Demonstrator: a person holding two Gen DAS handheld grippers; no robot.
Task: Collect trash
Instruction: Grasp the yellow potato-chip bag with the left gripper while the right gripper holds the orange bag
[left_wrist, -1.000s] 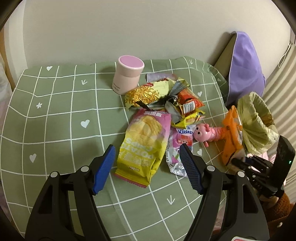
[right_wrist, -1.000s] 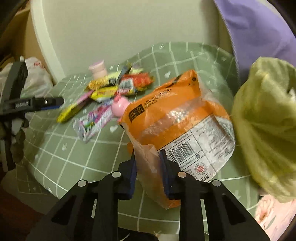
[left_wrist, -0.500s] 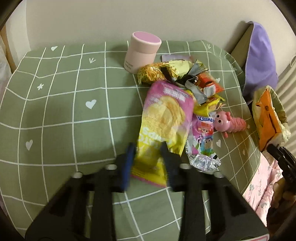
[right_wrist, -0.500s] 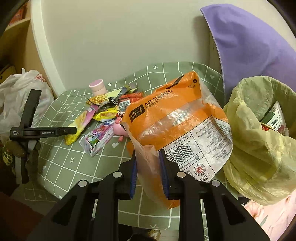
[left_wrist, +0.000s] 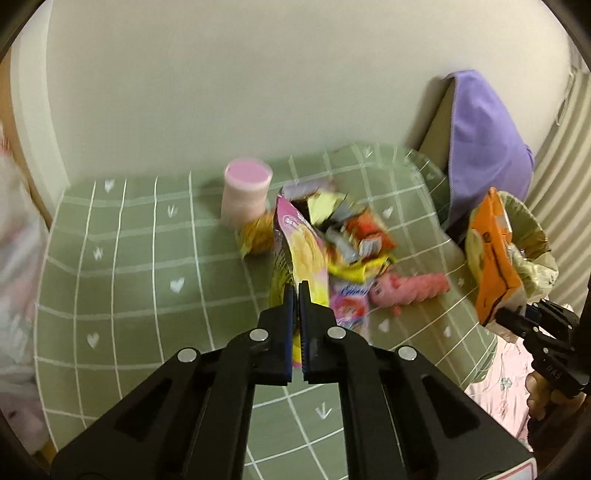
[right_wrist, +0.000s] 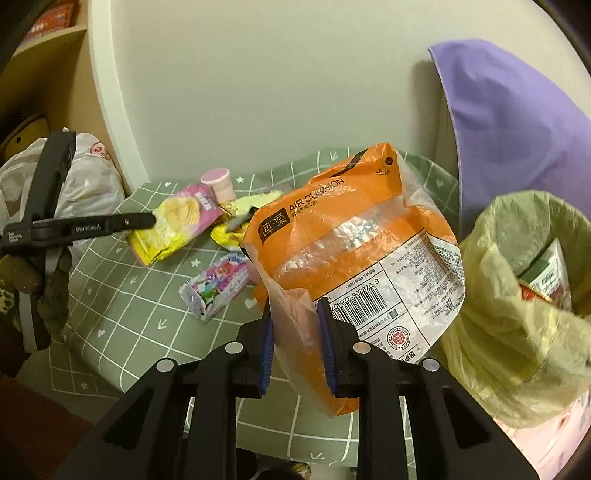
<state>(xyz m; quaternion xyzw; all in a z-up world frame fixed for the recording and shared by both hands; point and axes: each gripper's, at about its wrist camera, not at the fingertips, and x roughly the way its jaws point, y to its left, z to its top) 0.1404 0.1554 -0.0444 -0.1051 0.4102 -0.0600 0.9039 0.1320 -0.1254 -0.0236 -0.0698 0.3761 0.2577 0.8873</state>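
Observation:
My left gripper (left_wrist: 296, 291) is shut on the lower edge of a yellow and pink chip bag (left_wrist: 303, 251) and holds it lifted off the green checked table (left_wrist: 129, 277); this bag also shows in the right wrist view (right_wrist: 177, 225). My right gripper (right_wrist: 295, 314) is shut on an orange "Air Cushion" bag (right_wrist: 354, 236), held up beside the yellow-green trash bag (right_wrist: 517, 314). More wrappers (left_wrist: 354, 236) lie piled on the table behind the chip bag.
A pink cylinder jar (left_wrist: 245, 192) stands at the back of the table. A pink toy (left_wrist: 410, 288) and a tissue pack (right_wrist: 218, 286) lie near the wrappers. A purple pillow (left_wrist: 484, 144) leans at the right. A white plastic bag (right_wrist: 88, 181) sits left of the table.
My left gripper closed on the chip bag and lifted it upright off the table. My right gripper raised the orange bag closer to the trash bag's mouth.

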